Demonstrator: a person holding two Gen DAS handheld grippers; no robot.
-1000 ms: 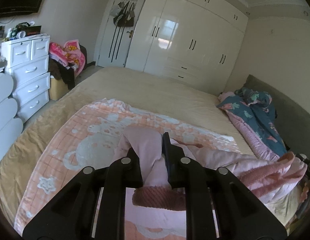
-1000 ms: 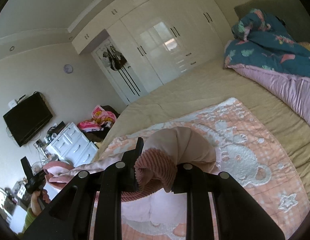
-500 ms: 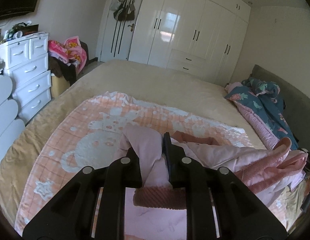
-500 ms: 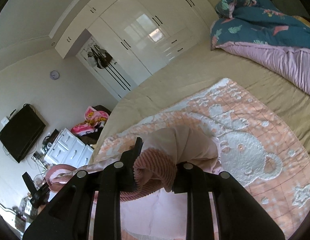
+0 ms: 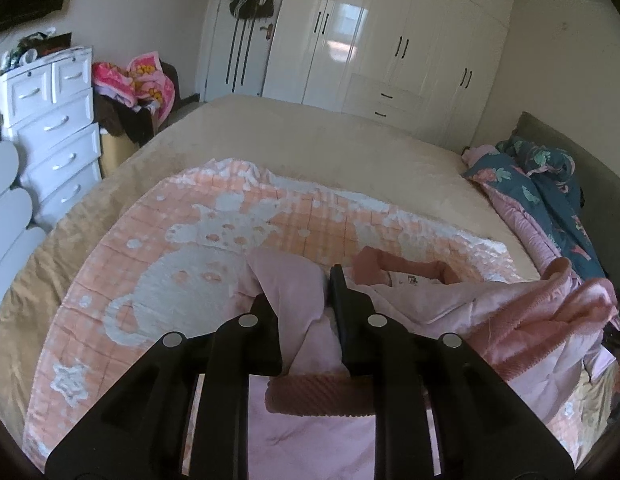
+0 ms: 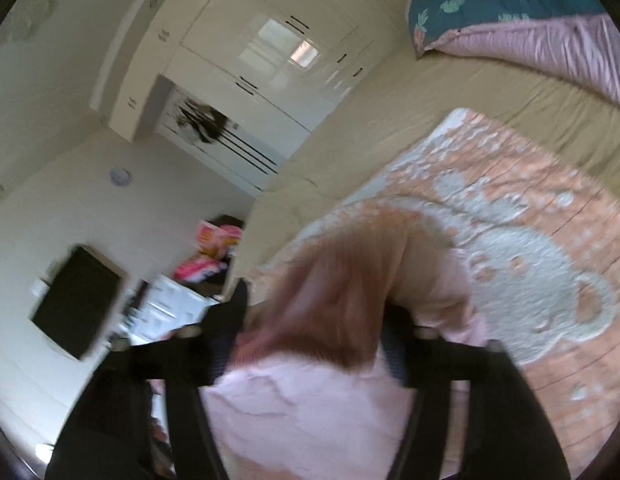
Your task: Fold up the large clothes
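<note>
So the pink garment [image 5: 410, 304] is down on the peach bear blanket [image 5: 169, 272] at the near edge of the bed [image 5: 310, 140], and this looks like the lay-down part of the fold. The left gripper [image 5: 297, 292] is clamped on a pale pink fold — fabric pinched tight, though its jaws are just beginning to ease apart. The right gripper [image 6: 314, 320] has its jaws swinging open, with the ribbed dusty-pink edge loose between them, not squeezed.

To do this bit well, I'd let both corners drop level and flat, then back the fingers out low so nothing drags along.

View differences: the left camera shows the collar around 1 o'clock and the far bunched-up side at 3 o'clock — the right one can't. The right view is tilted and smeared, but shows the TV [image 6: 77, 304] at 9 o'clock.
</note>
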